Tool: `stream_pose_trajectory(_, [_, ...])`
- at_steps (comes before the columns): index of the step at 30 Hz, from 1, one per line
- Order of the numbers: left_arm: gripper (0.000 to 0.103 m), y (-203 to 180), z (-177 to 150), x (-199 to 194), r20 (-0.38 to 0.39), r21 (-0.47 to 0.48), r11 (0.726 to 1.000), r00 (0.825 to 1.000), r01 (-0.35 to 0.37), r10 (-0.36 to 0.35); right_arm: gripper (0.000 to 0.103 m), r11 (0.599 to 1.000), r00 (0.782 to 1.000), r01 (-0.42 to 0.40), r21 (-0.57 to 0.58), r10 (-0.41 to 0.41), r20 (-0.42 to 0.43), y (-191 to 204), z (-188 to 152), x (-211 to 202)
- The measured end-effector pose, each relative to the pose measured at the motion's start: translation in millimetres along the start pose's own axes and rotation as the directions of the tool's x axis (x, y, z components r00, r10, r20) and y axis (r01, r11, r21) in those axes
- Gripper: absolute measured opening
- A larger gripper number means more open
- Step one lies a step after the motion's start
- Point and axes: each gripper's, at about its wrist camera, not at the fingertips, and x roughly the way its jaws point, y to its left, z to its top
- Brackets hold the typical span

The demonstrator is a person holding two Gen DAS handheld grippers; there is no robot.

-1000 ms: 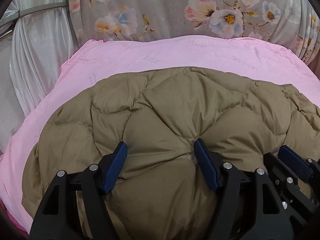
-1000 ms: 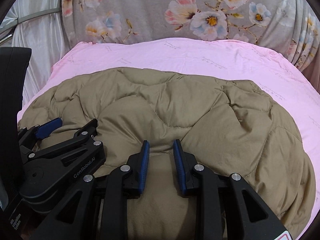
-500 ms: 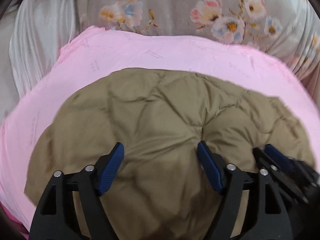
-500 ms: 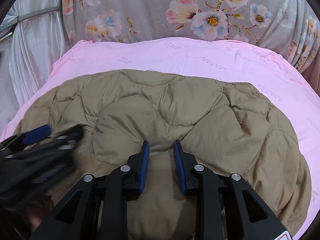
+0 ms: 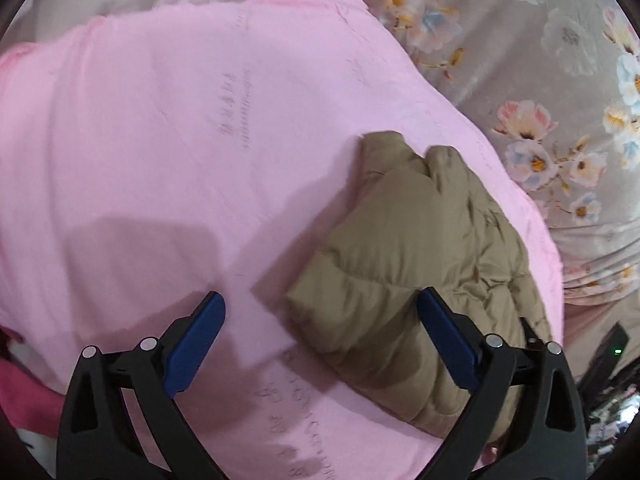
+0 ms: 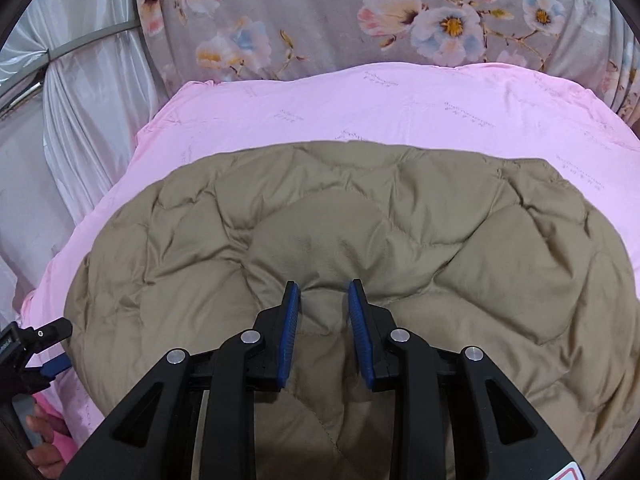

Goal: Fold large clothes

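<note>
The tan quilted jacket (image 6: 360,240) lies spread flat on the pink sheet (image 6: 400,108) that covers the bed, filling most of the near half and stopping short of the far edge, where a strip of pink shows. Its puffed panels are creased, and one seam runs down the middle toward the near edge.

The right gripper (image 6: 323,300) points down at the middle of the jacket's near side. Its blue pads (image 6: 290,332) stand close together with a ridge of tan cloth bunched up between them, so it looks to be pinching a fold of the jacket.

The left gripper (image 5: 320,320) is off by the jacket's left end, over the pink sheet. Its jaws are spreading wide; the jacket's folded edge (image 5: 400,264) lies below the gap and behind the right-hand pad, but neither pad presses on it. In the right wrist view that gripper (image 6: 44,344) shows at the left edge of the bed, with fingers of a hand (image 6: 40,440) beneath it.

Beyond the sheet lies grey flowered fabric (image 6: 320,12), and a pale satin curtain (image 6: 92,112) hangs at the left.
</note>
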Motion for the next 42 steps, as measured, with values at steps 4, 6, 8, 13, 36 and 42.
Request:
stream_pose_trajectory(4, [0.098, -18.1, -1.0, 13.2, -0.006, 0.041, 0.999, 1.0, 0.031, -0.031, 0.027, 1.0, 1.0, -0.013, 0.005, 0.013, 0.001, -3.3, -3.1, 5.2])
stream_pose_trajectory(6, [0.094, -30.3, 2.3, 17.2, -0.02, 0.051, 0.996, 0.998, 0.069, -0.068, 0.027, 1.0, 1.0, -0.01, 0.0, 0.01, 0.006, -4.3, -5.6, 6.6])
stream_pose_trajectory(8, [0.062, -44.6, 5.1, 17.2, -0.036, 0.07, 0.994, 0.996, 0.085, -0.083, 0.027, 1.0, 1.0, -0.004, -0.004, 0.004, 0.01, -4.4, -7.4, 7.7])
stream_pose_trajectory(13, [0.016, -90.8, 11.7, -21.9, 0.057, 0.186, 0.979, 0.994, 0.085, -0.097, 0.028, 1.0, 1.0, 0.006, -0.004, -0.005, 0.009, -2.7, -6.9, 9.4])
stream_pose_trajectory(36, [0.012, -315.5, -77.7, -101.2, 0.031, 0.743, 0.647, 0.956, 0.173, -0.292, 0.001, 0.92, 0.919, -0.312, 0.239, 0.356, -0.169, -55.9, -58.7, -45.0])
stream_pose_trajectory(42, [0.012, -379.8, -136.6, -58.2, -0.106, 0.801, 0.545, 0.955, 0.248, -0.278, 0.003, 0.939, 0.973, -0.212, 0.271, 0.229, -0.031, -119.7, -64.3, -111.4])
